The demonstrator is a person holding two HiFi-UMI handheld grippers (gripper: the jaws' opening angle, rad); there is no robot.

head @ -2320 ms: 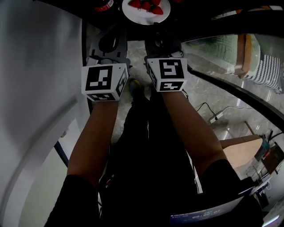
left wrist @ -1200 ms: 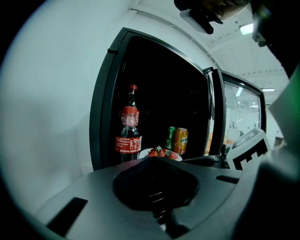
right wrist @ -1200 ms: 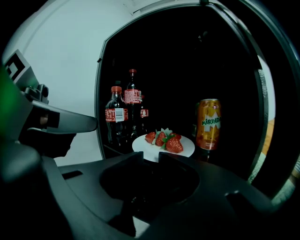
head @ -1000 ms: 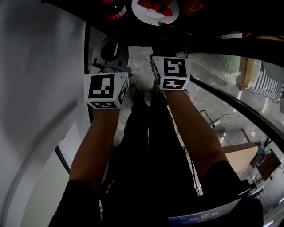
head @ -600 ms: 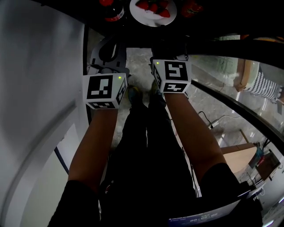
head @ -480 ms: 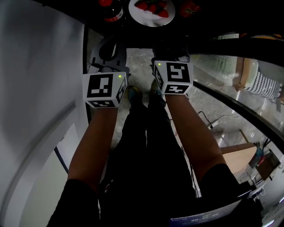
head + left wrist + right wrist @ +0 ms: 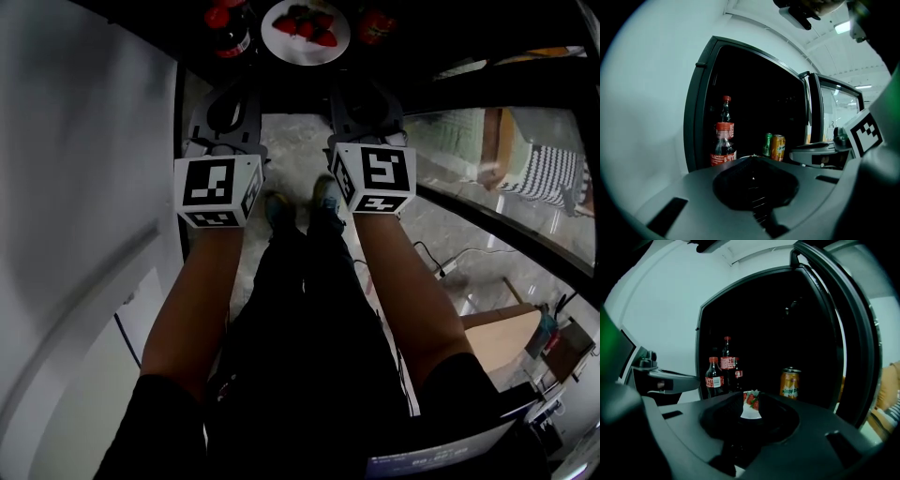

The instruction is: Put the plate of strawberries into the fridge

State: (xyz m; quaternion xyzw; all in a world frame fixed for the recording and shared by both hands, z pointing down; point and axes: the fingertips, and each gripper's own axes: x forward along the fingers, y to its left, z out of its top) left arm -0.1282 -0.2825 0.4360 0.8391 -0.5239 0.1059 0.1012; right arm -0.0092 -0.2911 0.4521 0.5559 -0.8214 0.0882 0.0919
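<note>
The white plate of strawberries rests on a dark shelf inside the open fridge, between a cola bottle and a red-topped can. My right gripper hangs just in front of the shelf, apart from the plate. Its jaws stand a little open, and the plate shows through the narrow gap between them. My left gripper is level with it on the left. In the left gripper view its jaws meet with nothing between them.
Two cola bottles stand at the shelf's left, a green can and an orange can at its right. The glass fridge door stands open on the right. A person in a striped top is beyond it.
Both grippers have drawn back from the fridge. The gap between my right gripper and the plate has grown, and the plate stays on the shelf.
</note>
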